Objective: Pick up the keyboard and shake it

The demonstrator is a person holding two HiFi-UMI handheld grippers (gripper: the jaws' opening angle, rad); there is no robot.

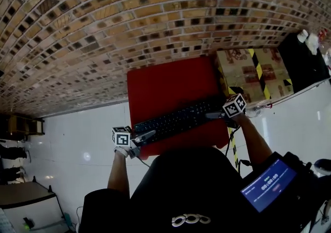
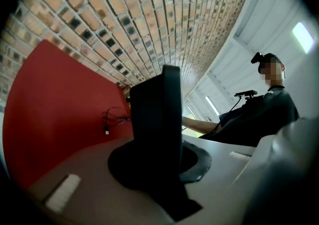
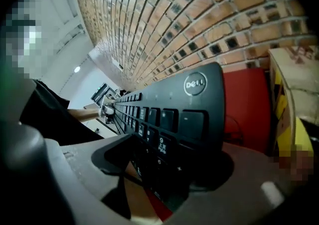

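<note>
**Head view.** The flat black plastic keyboard (image 1: pixel 178 121) is hanging between both tools over the matte red desk (image 1: pixel 165 82). The left hand-held gripper (image 1: pixel 146 136) is pinching its left end and the right hand-held gripper (image 1: pixel 216 115) its right end. The pick-up is looking done; the shaking is, by my reading, what is left.

**Left gripper view.** The left hand-held gripper (image 2: pixel 162 169) is clamping the keyboard (image 2: pixel 162 114), which is showing edge-on as a slim dark slab between smooth grey jaw faces with dark pads. A thin black cable (image 2: pixel 112 118) is lying loose on the desk (image 2: pixel 50 114).

**Right gripper view.** The right hand-held gripper (image 3: pixel 164 169) is gripping the number-pad end of the keyboard (image 3: pixel 174 114). The low square keys are carrying white legends, under a round logo. The desk (image 3: pixel 246 104) is showing beneath, so the board is sitting clear of it. A rough tan brick wall (image 3: pixel 174 19) is filling the background.
</note>
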